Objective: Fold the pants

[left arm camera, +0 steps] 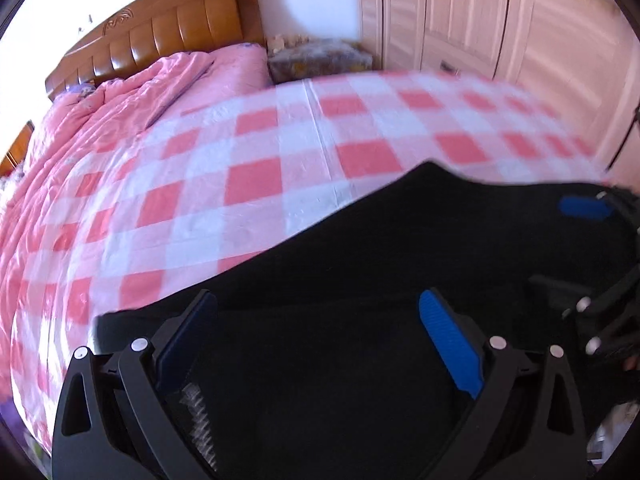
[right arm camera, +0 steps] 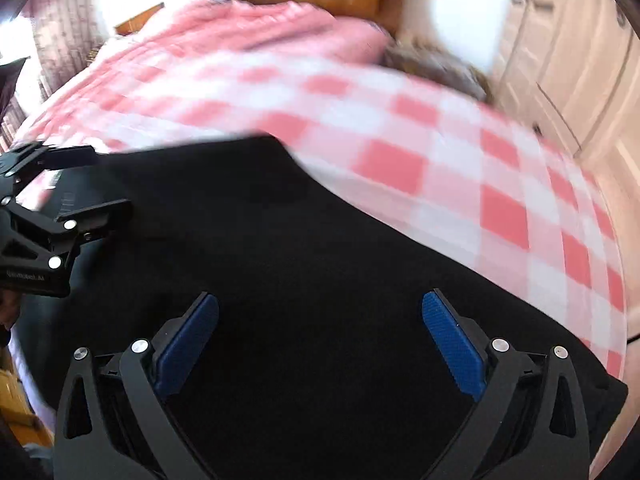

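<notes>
Black pants (left arm camera: 360, 248) lie on the pink and white checked bed sheet (left arm camera: 248, 168), at its near edge. In the right wrist view the pants (right arm camera: 300, 240) spread across the lower half of the frame. My left gripper (left arm camera: 318, 300) is open above the pants, its blue pads apart with nothing between them. It also shows at the left of the right wrist view (right arm camera: 86, 184), jaws apart. My right gripper (right arm camera: 320, 304) is open over the pants and empty. It shows at the right edge of the left wrist view (left arm camera: 592, 216). Both views are blurred by motion.
A pink quilt (left arm camera: 120, 96) is bunched toward the wooden headboard (left arm camera: 168, 36). A patterned box or stool (left arm camera: 320, 60) stands beside the bed. Pale wardrobe doors (left arm camera: 480, 20) line the right side. A brick-patterned wall (right arm camera: 60, 32) is on the far left.
</notes>
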Demonstrator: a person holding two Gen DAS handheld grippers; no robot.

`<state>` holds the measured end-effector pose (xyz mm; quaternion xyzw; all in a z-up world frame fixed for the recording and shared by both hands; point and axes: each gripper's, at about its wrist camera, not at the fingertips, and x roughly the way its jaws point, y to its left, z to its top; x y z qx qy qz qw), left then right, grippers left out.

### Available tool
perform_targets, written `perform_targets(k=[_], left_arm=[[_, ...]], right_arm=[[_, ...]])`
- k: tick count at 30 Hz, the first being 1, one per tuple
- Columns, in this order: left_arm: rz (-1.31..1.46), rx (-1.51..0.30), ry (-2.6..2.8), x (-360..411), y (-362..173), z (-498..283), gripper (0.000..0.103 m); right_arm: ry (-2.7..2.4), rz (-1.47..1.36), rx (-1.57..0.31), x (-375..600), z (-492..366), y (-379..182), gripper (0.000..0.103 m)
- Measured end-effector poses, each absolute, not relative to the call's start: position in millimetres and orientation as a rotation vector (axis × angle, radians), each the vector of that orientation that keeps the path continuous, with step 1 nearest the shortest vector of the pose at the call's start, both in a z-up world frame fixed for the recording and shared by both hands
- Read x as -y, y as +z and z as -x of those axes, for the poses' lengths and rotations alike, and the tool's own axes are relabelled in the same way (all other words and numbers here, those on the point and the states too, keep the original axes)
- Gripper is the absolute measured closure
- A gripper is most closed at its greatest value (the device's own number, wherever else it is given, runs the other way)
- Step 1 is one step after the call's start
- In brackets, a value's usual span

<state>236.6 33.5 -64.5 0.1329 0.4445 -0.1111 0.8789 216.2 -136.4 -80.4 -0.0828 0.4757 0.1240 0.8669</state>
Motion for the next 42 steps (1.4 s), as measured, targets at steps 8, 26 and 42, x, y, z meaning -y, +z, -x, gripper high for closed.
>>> perform_targets(k=[8, 26, 42], left_arm=[[-0.18, -0.967, -0.215, -49.2, -83.2, -257.2, 0.001], [-0.526, -0.813, -0.437, 105.1, -75.2, -145.2, 0.002], [-0.424, -0.837, -0.462, 92.4, -91.1, -150.9, 0.001]], right_arm=[[0.312, 0.196, -1.006, 153.7, -206.9, -84.9, 0.005], [0.158, -0.661, -0.775, 354.7, 28.3, -78.4, 0.004], [0.19, -0.879, -0.898, 331.8, 2.0, -97.7, 0.004]])
